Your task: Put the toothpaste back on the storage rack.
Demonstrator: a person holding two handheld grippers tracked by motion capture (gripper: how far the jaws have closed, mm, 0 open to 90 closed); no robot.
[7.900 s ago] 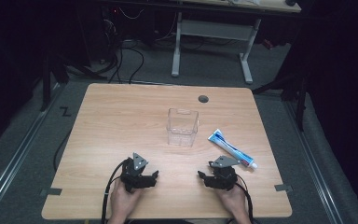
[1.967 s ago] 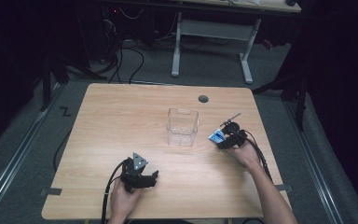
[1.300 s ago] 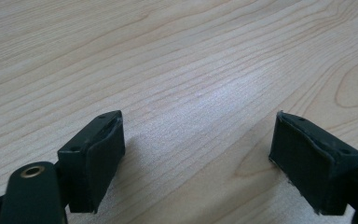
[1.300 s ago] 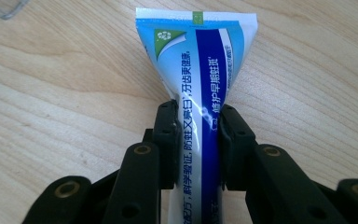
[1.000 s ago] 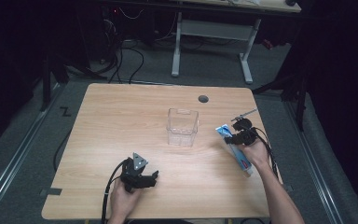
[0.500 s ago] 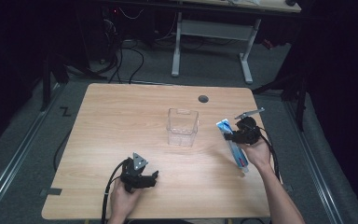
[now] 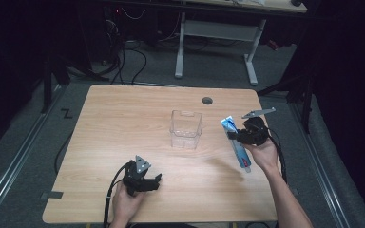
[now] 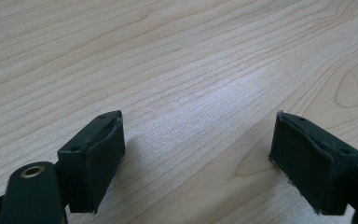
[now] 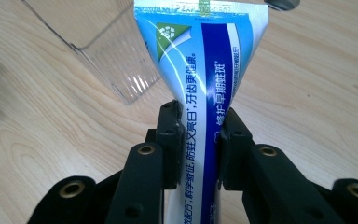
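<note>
The blue-and-white toothpaste tube (image 9: 205, 88) runs off the bottom edge behind the right claw (image 9: 199, 140), its cap end hidden.

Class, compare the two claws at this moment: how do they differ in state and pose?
The right claw is shut on the toothpaste tube, while the left claw is open with nothing between its pads. The right claw is lifted beside the clear container; the left claw sits low on the table. Both are black and hand-held.
</note>
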